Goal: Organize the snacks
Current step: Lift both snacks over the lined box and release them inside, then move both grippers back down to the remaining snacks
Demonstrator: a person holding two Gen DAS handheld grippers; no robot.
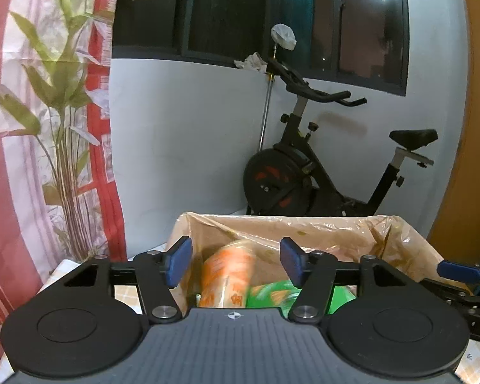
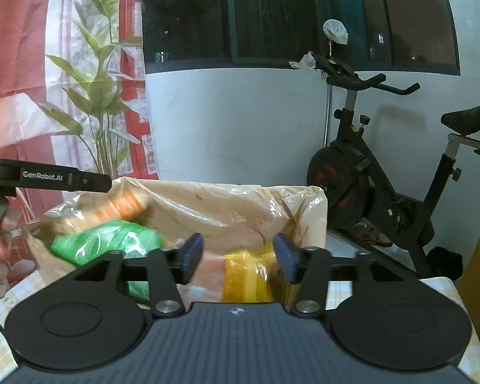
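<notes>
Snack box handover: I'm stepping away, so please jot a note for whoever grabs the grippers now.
Left gripper: open, empty, poised over the near rim of the box.
Right gripper: open, empty, at the same box.
In the plastic-lined box: orange packet, green packet, yellow packet.
Done: at least three snacks are in the box.
Left: no loose snacks show in either view; check the table before finishing.

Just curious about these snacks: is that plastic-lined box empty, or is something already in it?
Not empty. The box holds an orange packet, a green packet and a yellow packet.
</notes>
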